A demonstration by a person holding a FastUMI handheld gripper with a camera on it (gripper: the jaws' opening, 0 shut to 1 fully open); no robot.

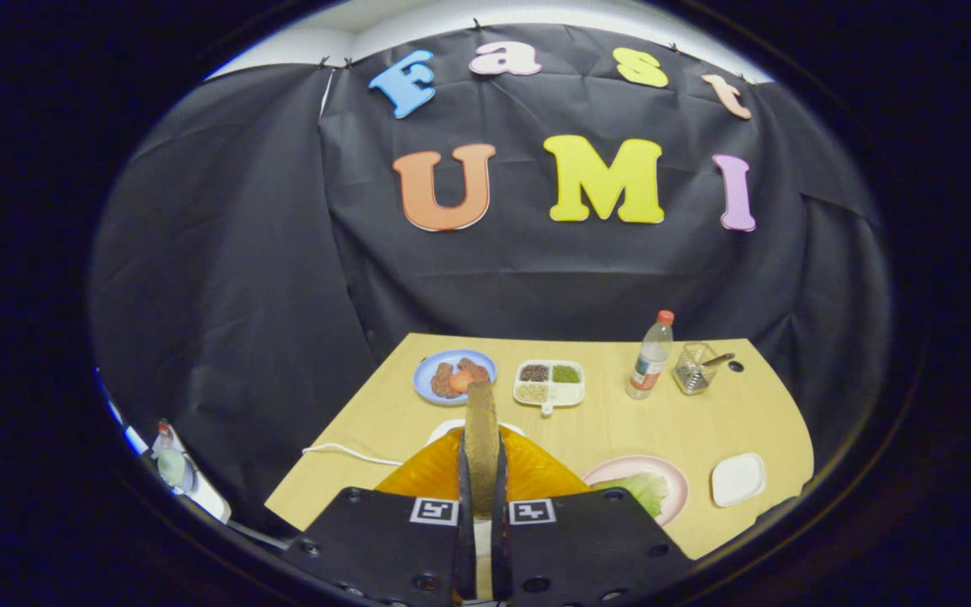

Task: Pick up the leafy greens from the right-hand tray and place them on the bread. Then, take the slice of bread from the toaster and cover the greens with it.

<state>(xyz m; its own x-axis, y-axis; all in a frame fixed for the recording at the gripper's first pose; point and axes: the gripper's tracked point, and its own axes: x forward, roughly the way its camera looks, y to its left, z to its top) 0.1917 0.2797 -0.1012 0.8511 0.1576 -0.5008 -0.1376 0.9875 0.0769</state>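
The slice of bread (481,434) clamped edge-on in the gripper (482,506) is tan-brown, with the orange toaster (418,476) at lower centre behind it and black-and-white square markers (433,510) on the gripper's body. The table (705,421) is pale yellow wood; at its lower right a pink plate (671,472) holds pale leafy greens (641,489) beside a white dish (737,479). Farther up sit a blue plate (426,375) of reddish-brown and orange food, a white tray (549,382) with dark brown, green and beige fillings, and a clear bottle (651,358) with a red cap.
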